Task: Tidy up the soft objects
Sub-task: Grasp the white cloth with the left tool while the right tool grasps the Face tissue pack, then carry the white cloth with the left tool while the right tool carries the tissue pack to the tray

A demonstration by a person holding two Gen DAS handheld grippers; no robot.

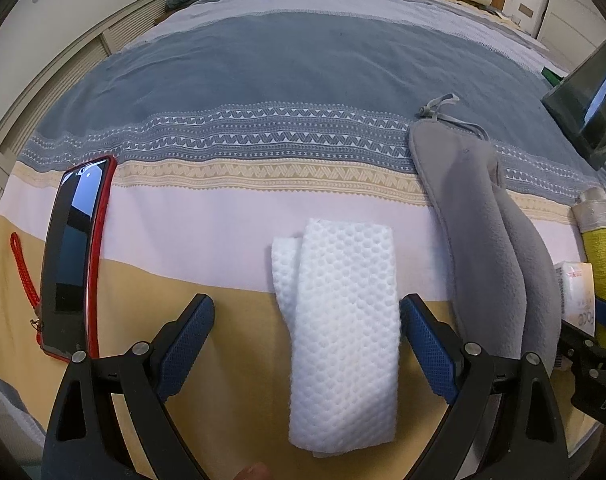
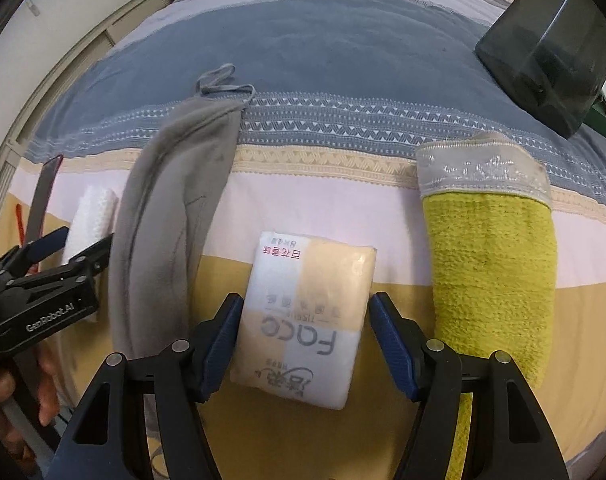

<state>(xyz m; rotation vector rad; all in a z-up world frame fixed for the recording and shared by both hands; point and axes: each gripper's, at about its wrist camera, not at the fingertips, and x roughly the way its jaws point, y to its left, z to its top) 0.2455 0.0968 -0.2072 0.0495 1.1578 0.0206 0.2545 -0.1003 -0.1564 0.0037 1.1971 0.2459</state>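
On the striped bed cover (image 1: pixel 303 72) we see, at the far left, a phone in a red case (image 1: pixel 73 256) lying face up, with a red braided strap (image 1: pixel 23 268) just beside it. Next comes a folded white waffle-textured cloth (image 1: pixel 339 332), and our left hand-held gripper (image 1: pixel 307 344) stands wide around it: the right blue pad seems to touch the cloth's edge, while the left pad stands apart from it. To the right of the cloth lies a long grey fleece piece (image 1: pixel 491 248) with a thin cord at its far end. Beyond it sits a wrapped tissue pack (image 2: pixel 307 324) printed with lettering; our right hand-held gripper (image 2: pixel 305 348) is spread wide on either side of it, the left pad right at its edge and the right pad just beside it, not clamping. Further right lies a folded yellow-green towel (image 2: pixel 495 276) with a grey embroidered border. A dark box (image 2: pixel 543 56) sits at the far right, well apart from the towel.
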